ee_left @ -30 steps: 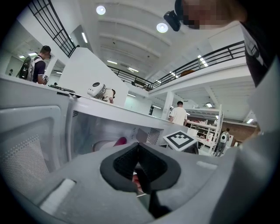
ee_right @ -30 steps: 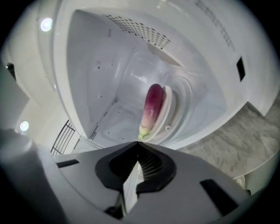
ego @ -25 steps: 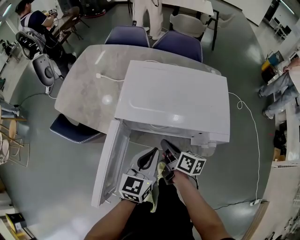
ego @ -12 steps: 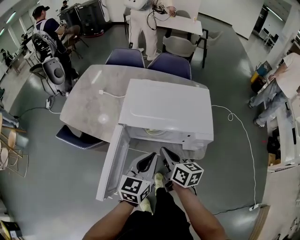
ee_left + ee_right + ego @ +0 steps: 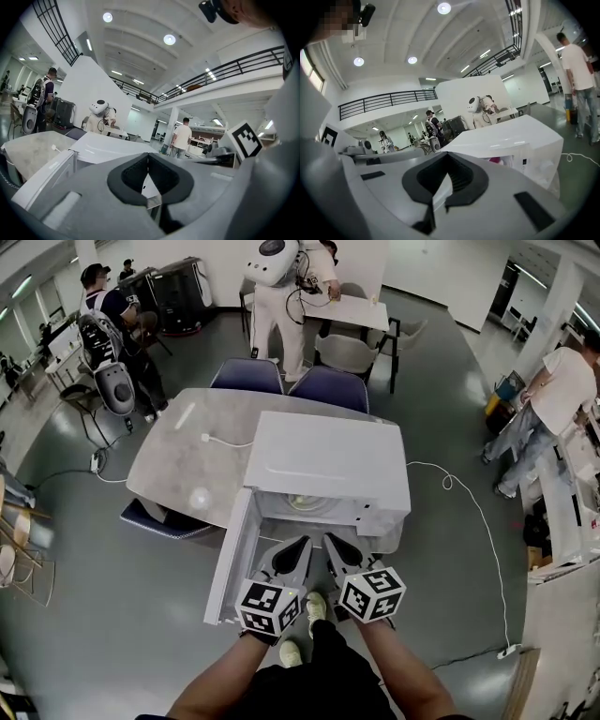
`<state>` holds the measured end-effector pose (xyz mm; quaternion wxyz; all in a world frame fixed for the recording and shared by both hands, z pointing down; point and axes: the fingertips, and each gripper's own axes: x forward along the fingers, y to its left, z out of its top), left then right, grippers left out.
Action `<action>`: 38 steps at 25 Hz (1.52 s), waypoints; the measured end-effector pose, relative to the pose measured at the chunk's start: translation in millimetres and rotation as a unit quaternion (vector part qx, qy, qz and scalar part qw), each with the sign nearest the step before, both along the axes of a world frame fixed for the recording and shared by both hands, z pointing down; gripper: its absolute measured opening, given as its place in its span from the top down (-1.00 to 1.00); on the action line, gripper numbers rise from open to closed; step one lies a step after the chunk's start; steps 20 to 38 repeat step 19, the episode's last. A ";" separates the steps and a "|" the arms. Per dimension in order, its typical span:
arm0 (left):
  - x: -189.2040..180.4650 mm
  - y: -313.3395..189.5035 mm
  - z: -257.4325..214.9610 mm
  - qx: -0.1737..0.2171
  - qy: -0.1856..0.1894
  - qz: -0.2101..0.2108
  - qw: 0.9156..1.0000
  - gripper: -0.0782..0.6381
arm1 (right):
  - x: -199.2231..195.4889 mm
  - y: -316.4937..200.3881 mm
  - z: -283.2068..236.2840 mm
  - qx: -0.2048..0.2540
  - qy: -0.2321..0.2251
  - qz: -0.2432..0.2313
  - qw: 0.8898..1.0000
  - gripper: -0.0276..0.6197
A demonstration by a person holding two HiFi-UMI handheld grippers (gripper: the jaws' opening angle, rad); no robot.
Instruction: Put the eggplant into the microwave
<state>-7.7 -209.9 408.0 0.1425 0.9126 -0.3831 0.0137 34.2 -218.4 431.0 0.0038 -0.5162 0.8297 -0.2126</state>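
Note:
The white microwave [image 5: 328,460] stands on the grey table [image 5: 183,451], its door [image 5: 234,559] swung open to the left. Inside I see a pale turntable [image 5: 305,503]. In the right gripper view a small magenta patch [image 5: 494,160] shows at the microwave's [image 5: 511,136] front; I cannot tell whether it is the eggplant. My left gripper [image 5: 305,542] and right gripper [image 5: 328,538] hover side by side just before the opening, pointing at it. Both are shut with nothing between the jaws, as the left gripper view [image 5: 148,155] and right gripper view [image 5: 448,154] show.
Two blue chairs [image 5: 248,374] [image 5: 328,388] stand behind the table, another [image 5: 164,518] at its left. A white cable [image 5: 469,512] trails over the floor on the right. People stand at the back [image 5: 281,277], left [image 5: 112,315] and right [image 5: 553,399].
Both grippers have risen and drawn a little back from the microwave's front. The right gripper has rolled, turning its marker cube. The head view has lifted, so the microwave looks smaller.

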 end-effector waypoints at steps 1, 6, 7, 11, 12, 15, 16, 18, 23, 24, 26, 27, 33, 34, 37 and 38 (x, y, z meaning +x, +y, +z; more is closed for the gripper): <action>-0.2 3.5 -4.3 0.005 0.000 0.002 1.000 0.76 | -0.5 4.0 -3.0 0.005 0.006 0.002 1.000 0.91; -1.9 18.3 -18.8 0.028 -0.004 0.009 1.000 0.76 | -4.8 16.9 -17.3 0.028 0.034 0.012 0.999 0.91; -3.4 20.9 -19.7 0.029 -0.004 0.008 1.000 0.76 | -6.5 19.5 -19.1 0.031 0.038 0.013 0.999 0.91; -11.3 28.9 -23.2 0.031 0.001 0.006 0.999 0.76 | -12.6 28.9 -23.9 0.042 0.051 0.017 0.998 0.91; -12.8 30.0 -24.1 0.033 0.002 0.005 0.999 0.76 | -13.2 30.6 -24.7 0.044 0.053 0.019 0.997 0.91; -16.7 34.1 -26.9 0.035 0.005 0.002 0.999 0.76 | -15.7 35.8 -27.4 0.049 0.057 0.021 0.997 0.91; -17.3 36.1 -27.5 0.036 0.005 0.002 0.999 0.76 | -16.5 37.7 -28.4 0.050 0.058 0.021 0.997 0.91; -17.9 40.4 -28.2 0.038 0.006 0.002 0.999 0.76 | -17.8 41.8 -30.4 0.054 0.062 0.021 0.996 0.91; -18.0 42.6 -28.4 0.038 0.006 0.002 0.999 0.76 | -18.3 43.8 -31.3 0.055 0.064 0.021 0.996 0.91; -18.0 42.6 -28.4 0.038 0.006 0.002 0.999 0.76 | -18.3 43.8 -31.3 0.055 0.064 0.021 0.996 0.91; -18.0 42.6 -28.4 0.038 0.006 0.002 0.999 0.76 | -18.3 43.8 -31.3 0.055 0.064 0.021 0.996 0.91; -18.0 42.6 -28.4 0.038 0.006 0.002 0.999 0.76 | -18.3 43.8 -31.3 0.055 0.064 0.021 0.996 0.91; -18.0 42.6 -28.4 0.038 0.006 0.002 0.999 0.76 | -18.3 43.8 -31.3 0.055 0.064 0.021 0.996 0.91; -18.0 42.6 -28.4 0.038 0.006 0.002 0.999 0.76 | -18.3 43.8 -31.3 0.055 0.064 0.021 0.996 0.91; -18.0 42.6 -28.4 0.038 0.006 0.002 0.999 0.76 | -18.3 43.8 -31.3 0.055 0.064 0.021 0.996 0.91; -18.0 42.6 -28.4 0.038 0.006 0.002 0.999 0.76 | -18.3 43.8 -31.3 0.055 0.064 0.021 0.996 0.91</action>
